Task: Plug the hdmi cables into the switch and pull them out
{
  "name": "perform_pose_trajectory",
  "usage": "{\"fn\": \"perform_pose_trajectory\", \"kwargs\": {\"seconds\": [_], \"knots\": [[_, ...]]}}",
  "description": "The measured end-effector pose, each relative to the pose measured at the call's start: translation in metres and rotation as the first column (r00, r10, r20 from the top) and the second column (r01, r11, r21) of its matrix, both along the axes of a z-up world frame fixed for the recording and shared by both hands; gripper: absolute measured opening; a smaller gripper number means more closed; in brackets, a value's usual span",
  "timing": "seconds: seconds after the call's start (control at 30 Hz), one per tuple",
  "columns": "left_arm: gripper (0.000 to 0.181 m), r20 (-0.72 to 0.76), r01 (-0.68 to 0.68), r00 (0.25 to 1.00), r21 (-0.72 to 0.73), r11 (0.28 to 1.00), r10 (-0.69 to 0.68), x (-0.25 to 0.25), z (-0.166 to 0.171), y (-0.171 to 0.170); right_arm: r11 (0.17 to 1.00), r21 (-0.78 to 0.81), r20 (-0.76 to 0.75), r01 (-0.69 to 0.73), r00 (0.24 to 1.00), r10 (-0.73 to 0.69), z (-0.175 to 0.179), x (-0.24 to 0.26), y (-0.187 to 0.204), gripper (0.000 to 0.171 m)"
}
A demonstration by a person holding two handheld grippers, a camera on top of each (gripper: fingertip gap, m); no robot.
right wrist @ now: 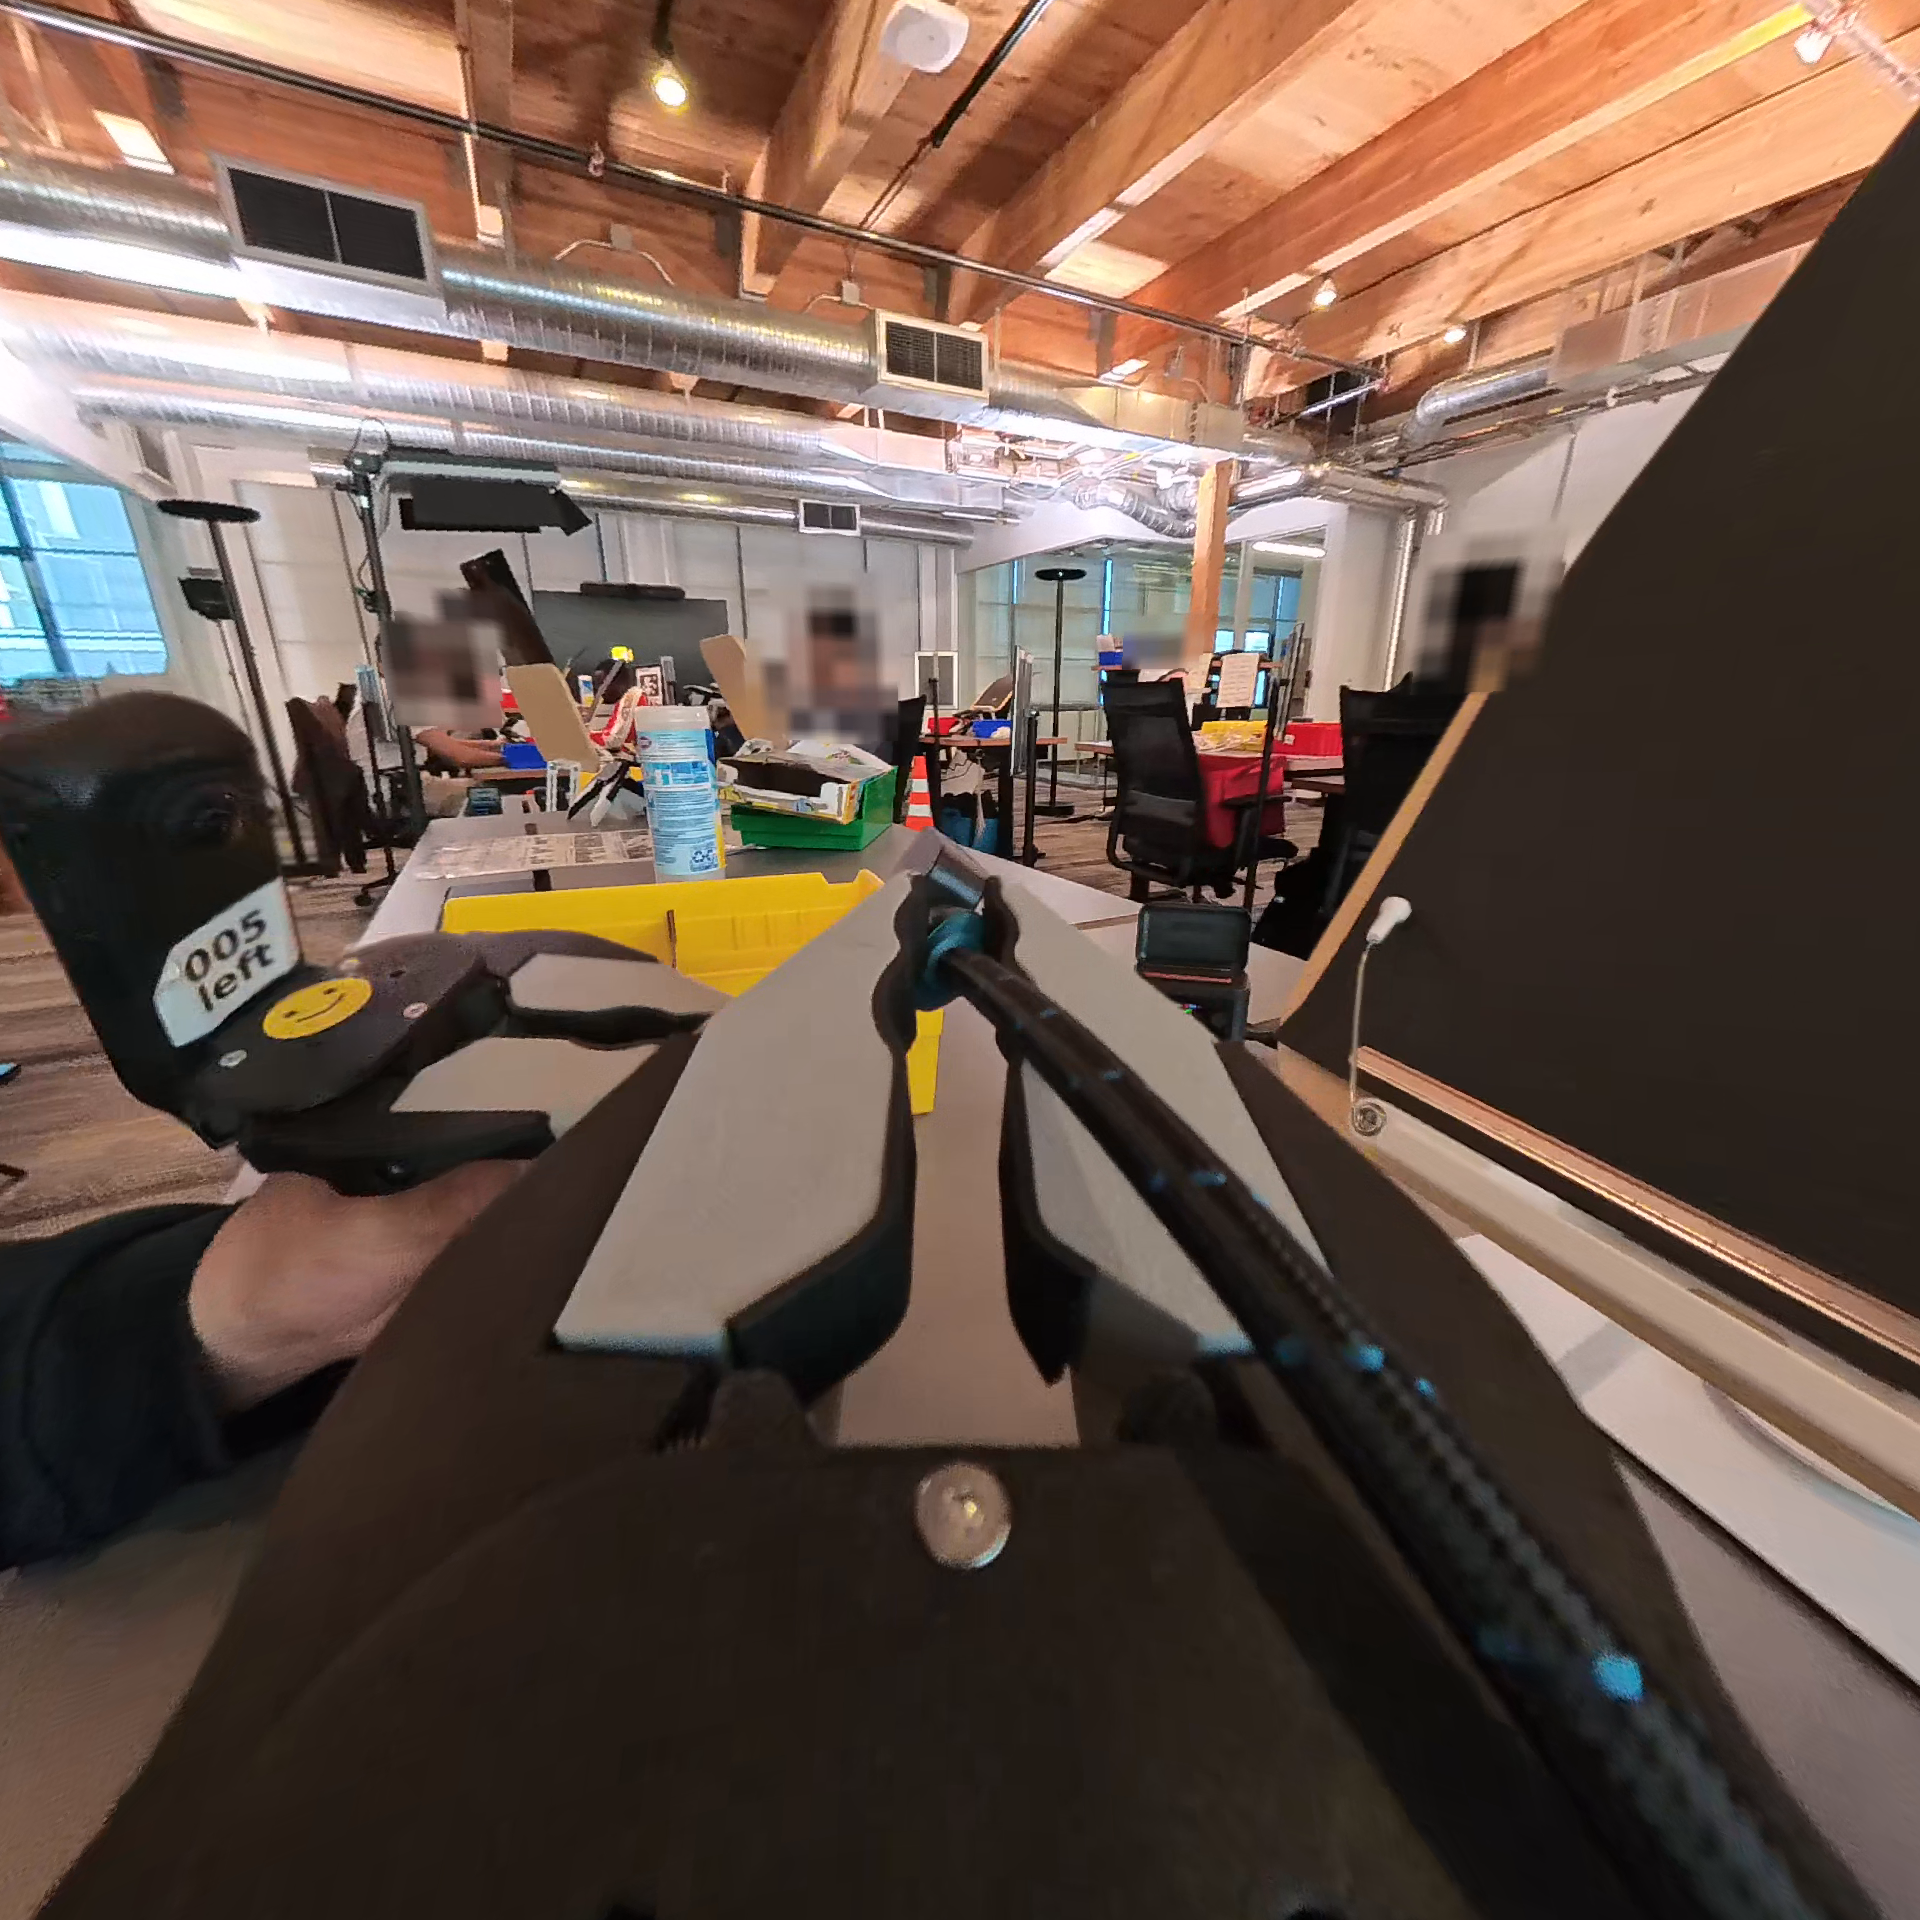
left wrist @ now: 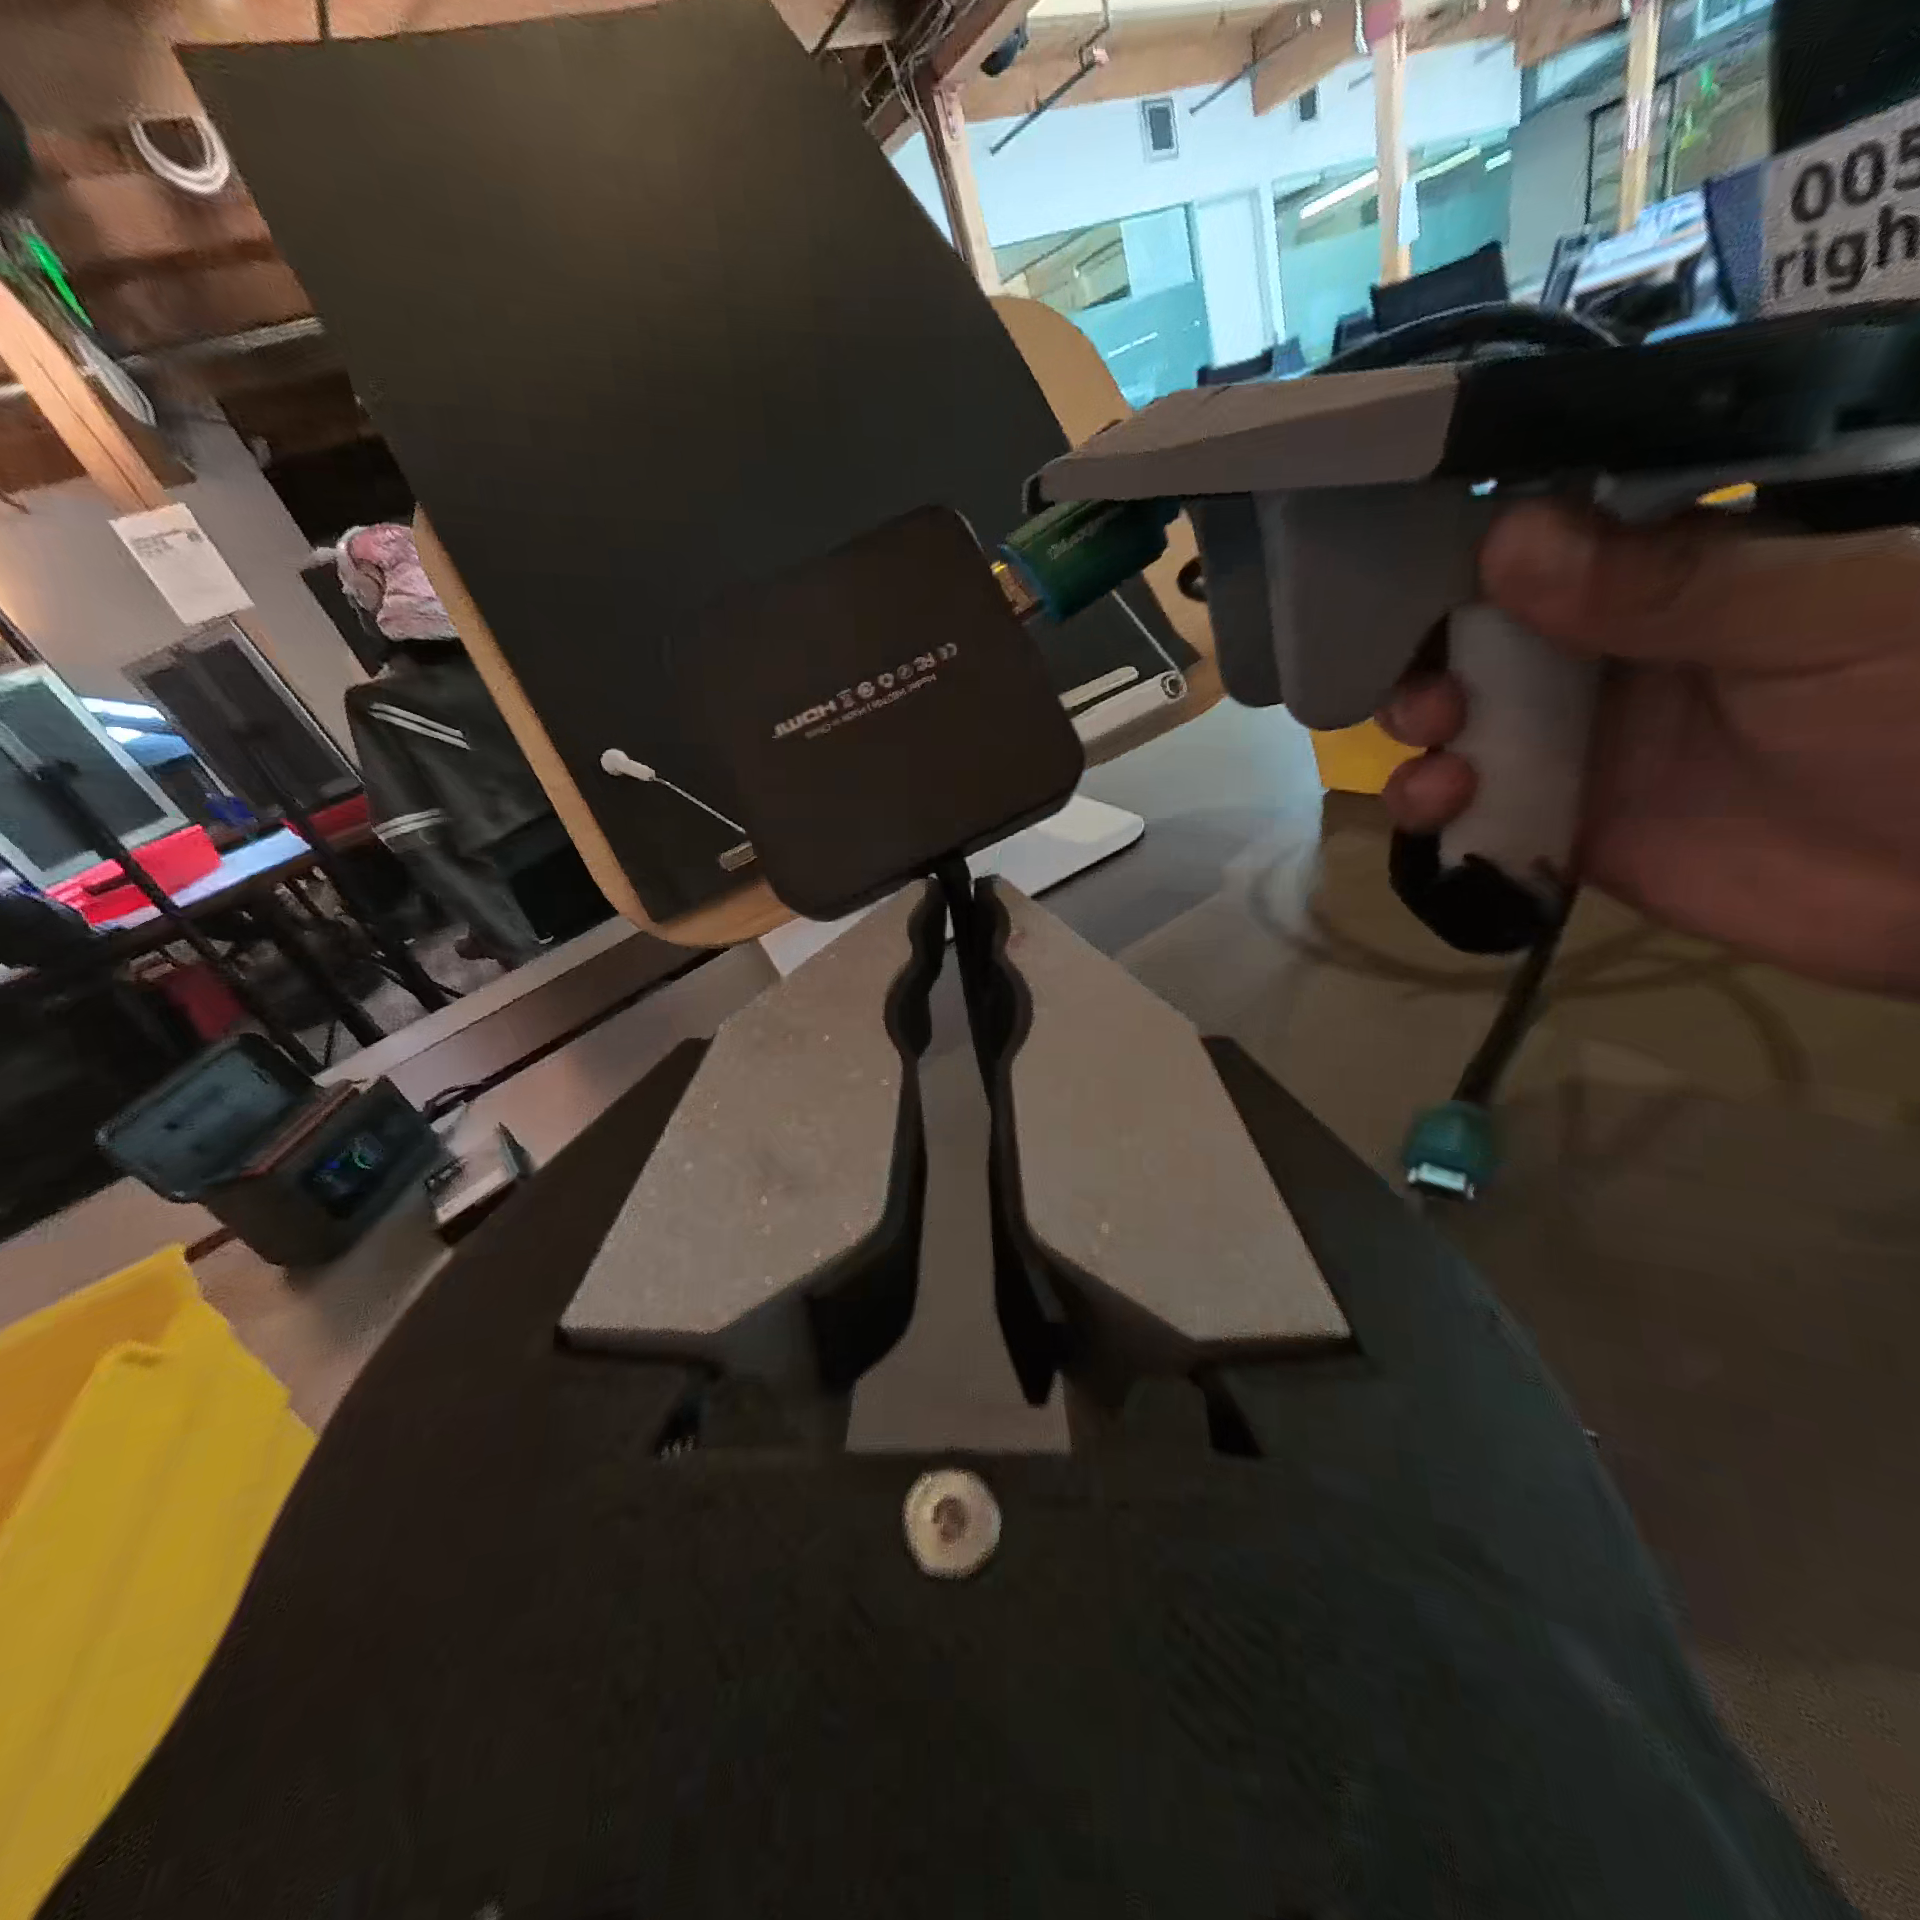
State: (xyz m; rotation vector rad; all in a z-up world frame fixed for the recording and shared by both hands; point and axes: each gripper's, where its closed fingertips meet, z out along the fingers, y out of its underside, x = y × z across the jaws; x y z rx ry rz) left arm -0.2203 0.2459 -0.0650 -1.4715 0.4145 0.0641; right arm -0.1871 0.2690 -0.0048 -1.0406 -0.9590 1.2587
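In the left wrist view my left gripper (left wrist: 954, 909) is shut on the thin black lead (left wrist: 961, 883) under the black square HDMI switch (left wrist: 894, 707), holding it up in the air. My right gripper (left wrist: 1049, 494) reaches in from the right, shut on a green-blue HDMI plug (left wrist: 1091, 551). The plug's metal end meets the switch's right edge; how deep it sits is unclear. A second plug (left wrist: 1444, 1153) hangs loose below the right hand. In the right wrist view my right gripper (right wrist: 948, 914) grips the plug (right wrist: 940, 961), its braided cable (right wrist: 1247, 1247) runs back, and the left gripper (right wrist: 582, 1003) is at left.
A large black board on a wooden backing (left wrist: 623, 312) stands just behind the switch, and shows at right in the right wrist view (right wrist: 1662, 831). Yellow bins (left wrist: 104, 1507) (right wrist: 675, 925), a small dark case (left wrist: 281, 1143) and a wipes canister (right wrist: 681, 790) sit on the table. The tips of one gripper are about 8 cm away from the tips of the other.
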Motion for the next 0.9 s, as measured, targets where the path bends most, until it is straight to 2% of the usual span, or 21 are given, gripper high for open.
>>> {"fn": "perform_pose_trajectory", "kwargs": {"seconds": [0.1,0.43,0.53,0.7,0.9], "knots": [[0.002,-0.067,-0.017,0.998,-0.004,1.000,0.017,-0.001,0.003,-0.001,1.000,0.001,-0.031,-0.006,0.999,0.006,0.000,0.001,0.001,0.007],[0.002,0.059,0.113,0.992,-0.045,0.993,-0.111,0.024,0.020,-0.004,1.000,0.011,-0.159,-0.014,0.987,0.016,0.021,0.019,-0.004,0.008],[0.003,0.018,0.137,0.990,-0.047,0.989,-0.137,0.027,0.018,-0.005,0.995,-0.022,-0.138,-0.099,0.986,0.095,0.019,0.020,-0.003,0.008],[0.003,-0.077,0.173,0.981,-0.078,0.982,-0.179,0.024,0.016,-0.009,0.992,0.039,-0.070,-0.117,0.990,0.119,0.016,0.020,-0.008,0.007],[0.004,-0.048,0.206,0.976,-0.085,0.975,-0.211,0.024,0.024,-0.012,0.986,-0.020,-0.177,-0.168,0.971,0.162,0.024,0.023,-0.008,0.008]]}}
